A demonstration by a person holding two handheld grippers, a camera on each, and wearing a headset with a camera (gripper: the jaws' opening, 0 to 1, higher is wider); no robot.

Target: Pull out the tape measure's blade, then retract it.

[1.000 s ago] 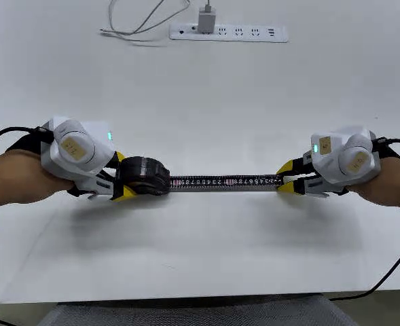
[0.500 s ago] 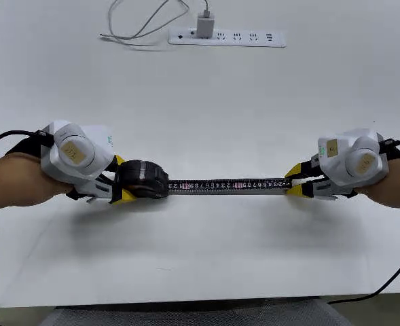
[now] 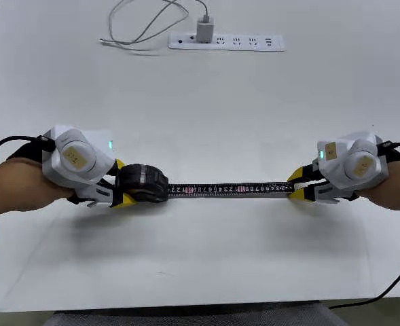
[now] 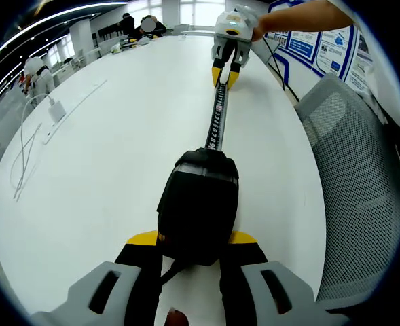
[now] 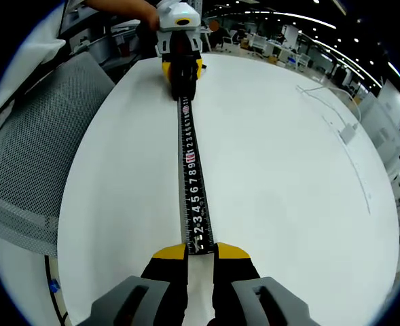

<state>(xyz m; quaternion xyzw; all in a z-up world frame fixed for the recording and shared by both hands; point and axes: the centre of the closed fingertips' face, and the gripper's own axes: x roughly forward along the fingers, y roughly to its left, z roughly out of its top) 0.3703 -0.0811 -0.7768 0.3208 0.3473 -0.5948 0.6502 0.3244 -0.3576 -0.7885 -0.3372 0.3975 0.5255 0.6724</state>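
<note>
A black tape measure case [image 3: 142,184] lies low over the white table, held in my left gripper [image 3: 120,189], which is shut on it; the case [image 4: 198,204] looms large between the yellow-tipped jaws in the left gripper view. Its numbered blade [image 3: 230,189] stretches rightward to my right gripper [image 3: 297,185], shut on the blade's end. In the right gripper view the blade [image 5: 190,176] runs from my right gripper [image 5: 201,252] straight to the distant case [image 5: 182,68]. The left gripper view shows the blade [image 4: 217,115] leading to the right gripper [image 4: 225,72].
A white power strip [image 3: 227,42] with a plugged charger and a looping white cable [image 3: 142,24] sits at the table's far edge. A grey mesh chair back [image 4: 352,183] stands at the near edge. Black gripper cables trail off both sides.
The right gripper has moved a little further right, drawing more blade out of the case. The left gripper and case have held nearly still.
</note>
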